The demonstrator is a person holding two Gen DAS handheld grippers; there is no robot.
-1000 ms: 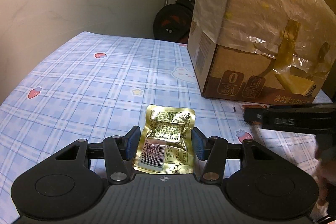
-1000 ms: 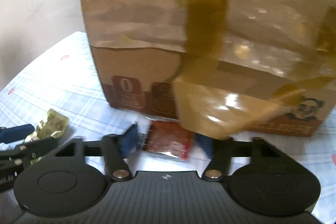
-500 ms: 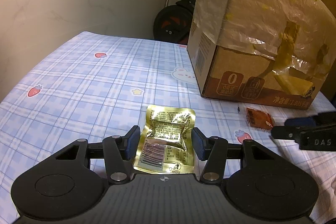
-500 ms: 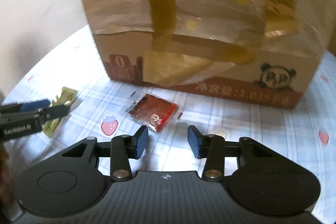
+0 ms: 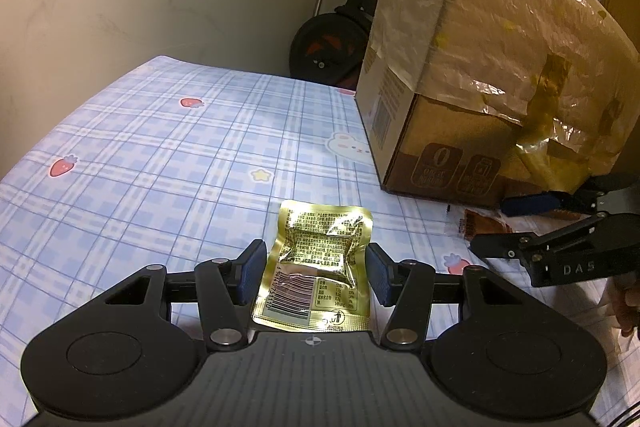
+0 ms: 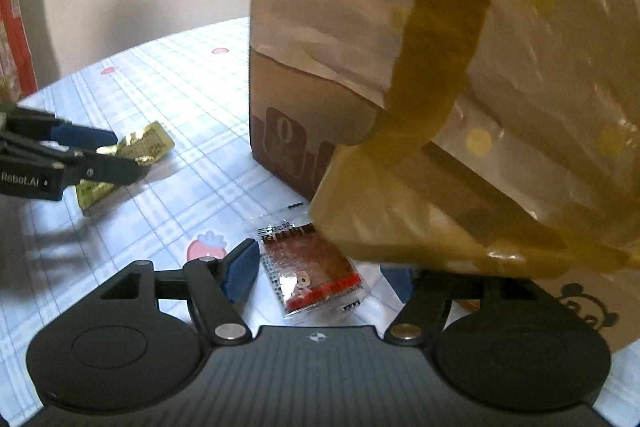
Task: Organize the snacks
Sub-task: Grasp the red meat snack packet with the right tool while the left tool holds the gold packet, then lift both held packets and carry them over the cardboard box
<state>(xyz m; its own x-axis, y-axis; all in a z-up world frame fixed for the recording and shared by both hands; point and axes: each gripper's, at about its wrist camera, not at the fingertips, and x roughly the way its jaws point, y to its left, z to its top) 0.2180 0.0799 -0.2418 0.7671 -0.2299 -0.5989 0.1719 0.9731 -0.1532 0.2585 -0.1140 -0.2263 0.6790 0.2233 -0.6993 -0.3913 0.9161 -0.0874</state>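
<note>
Sorting barely begun, judging by what lies out: two packets loose on the checked tablecloth [image 5: 168, 163], none visibly stowed, and the cardboard box [image 5: 472, 75] standing shut under tape and plastic film. Gold foil packet [image 5: 320, 263] flat on the cloth at six o'clock in the left wrist view, right between the blue pads [image 5: 252, 273] of the left gripper [image 5: 316, 277]; fingers about half spread, bracketing the packet's edges, though contact not clearly visible, possibly just shy of it. Red snack packet [image 6: 312, 271] flat at the foot of the box, between the fingers of the right gripper [image 6: 320, 271], whose jaws are opening with no pad pressing the wrapper; right pad partly hidden behind a hanging flap of yellowish tape [image 6: 404, 211]. Both tools angled down toward the cloth, the right one entering the left view at three o'clock, the left one showing at nine o'clock in the right view. Left to do: grasp each packet and place it wherever the snacks belong.
</note>
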